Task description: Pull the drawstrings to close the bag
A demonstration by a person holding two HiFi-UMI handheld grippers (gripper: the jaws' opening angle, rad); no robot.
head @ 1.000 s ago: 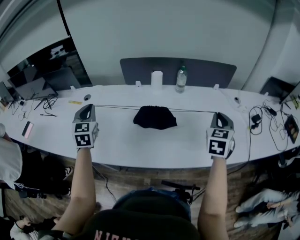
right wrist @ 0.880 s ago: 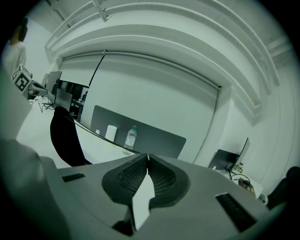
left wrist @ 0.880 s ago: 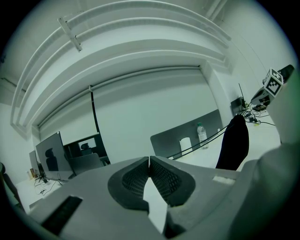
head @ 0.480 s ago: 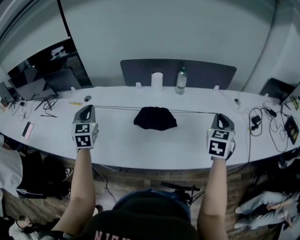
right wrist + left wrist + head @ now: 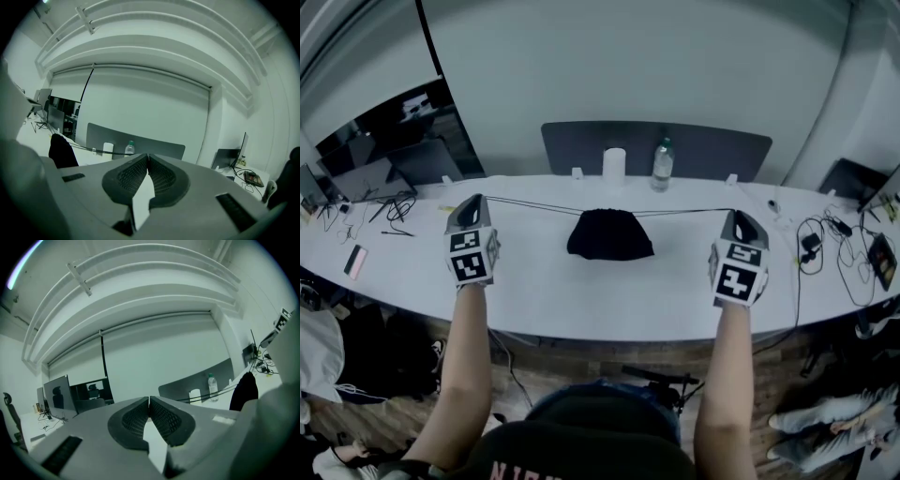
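A black fabric drawstring bag (image 5: 610,234) is sitting in a bunched heap on the long white surface (image 5: 581,291), roughly midway between the person's two outstretched arms. From its top edge two thin dark cords are running outward, both stretched straight and hanging clear of the surface. The left drawstring (image 5: 530,204) is leading to the left claw (image 5: 478,199), and the right drawstring (image 5: 689,212) to the right claw (image 5: 734,215). Both claws are hovering above the surface, well apart from the bag.

In the left gripper view the left claw's ribbed pads are pressing together at the tips – pinched tight on its cord's end – with the bag showing dark off to the right. The right claw is looking the same, its jaws meeting on the other cord.

Behind the bag, a white paper roll (image 5: 614,165) and a clear plastic water bottle (image 5: 663,159) are standing upright, just in front of a grey divider panel (image 5: 712,145).
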